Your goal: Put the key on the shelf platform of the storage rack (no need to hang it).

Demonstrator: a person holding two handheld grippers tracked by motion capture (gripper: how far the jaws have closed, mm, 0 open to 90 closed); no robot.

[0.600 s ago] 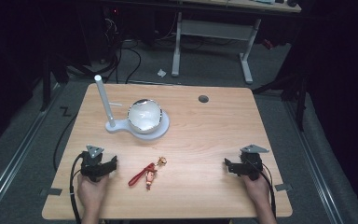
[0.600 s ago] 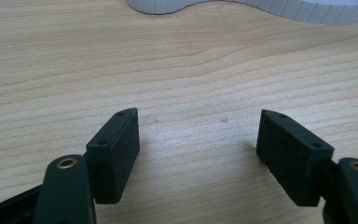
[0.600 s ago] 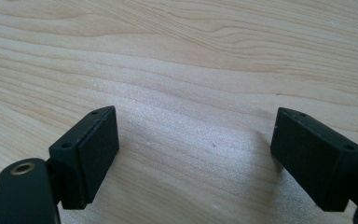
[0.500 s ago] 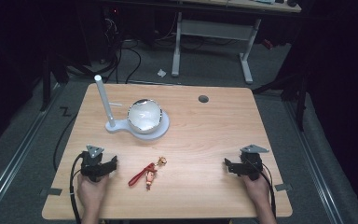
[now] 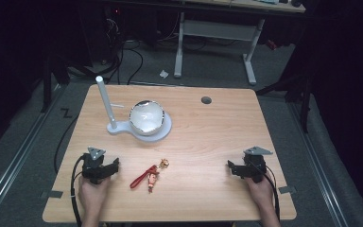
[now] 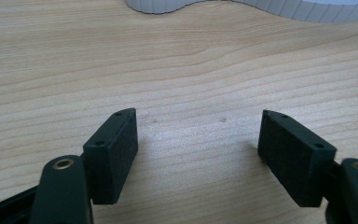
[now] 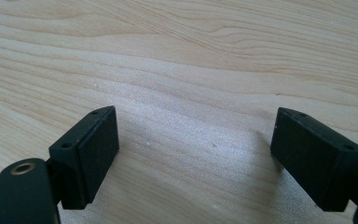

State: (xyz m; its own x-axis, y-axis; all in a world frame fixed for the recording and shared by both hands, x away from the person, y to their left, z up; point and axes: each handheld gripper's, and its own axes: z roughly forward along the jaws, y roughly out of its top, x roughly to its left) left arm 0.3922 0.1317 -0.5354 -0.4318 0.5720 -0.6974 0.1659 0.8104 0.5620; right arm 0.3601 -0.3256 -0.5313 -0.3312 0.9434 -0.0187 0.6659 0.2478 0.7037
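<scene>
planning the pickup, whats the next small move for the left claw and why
Probably slide the left claw right toward the red keychain: its jaws stand open over bare table, and the keychain lies loose just beside it.

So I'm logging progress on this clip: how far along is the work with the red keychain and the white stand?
Nothing looks done yet. The red keychain with a small figure charm lies flat on the wooden table, apart from the white stand with its upright post and shiny bowl. The left gripper and right gripper rest on the table, jaws open on nothing. Any picking up or moving remains.
</scene>
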